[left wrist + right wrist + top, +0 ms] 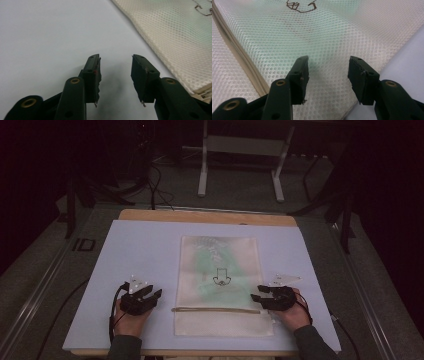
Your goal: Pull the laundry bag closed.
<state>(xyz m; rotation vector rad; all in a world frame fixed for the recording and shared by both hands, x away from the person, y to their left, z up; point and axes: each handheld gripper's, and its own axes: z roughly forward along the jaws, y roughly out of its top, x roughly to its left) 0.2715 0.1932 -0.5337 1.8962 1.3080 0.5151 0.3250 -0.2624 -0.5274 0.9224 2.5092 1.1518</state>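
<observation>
Two grippers worked over one surface (140, 245), which was covered by a pale lilac sheet, and one cream mesh bag (218, 270) lay flat in the middle of it. The left gripper (150, 292) rested on the bare sheet just beside the bag's left edge, its jaws standing wide apart with nothing between them; in the left gripper view the same jaws (115, 75) gaped over plain sheet, with the mesh bag (175, 37) running past on the right, close but not touched. The right gripper (262, 293) sat at the bag's right edge, jaws equally wide and empty; its own view showed them (328, 77) hovering over the mesh bag (312, 37) near the corner where fabric gave way to the sheet.

One zip (215, 309) ran across the bag near its lower end, between the two grippers; in the right gripper view it showed as a tan ridge (242, 65) slanting past the left jaw. One dark printed figure (220, 278) sat on the bag's face, and something green showed faintly through the mesh, too blurred to name. The print was cut off at the top edge of both gripper views. Both hands were partly hidden under the grippers, the sleeves cut off at the bottom edge. Beyond the surface the room was dark; one white frame on two legs (240, 165) stood on the floor
</observation>
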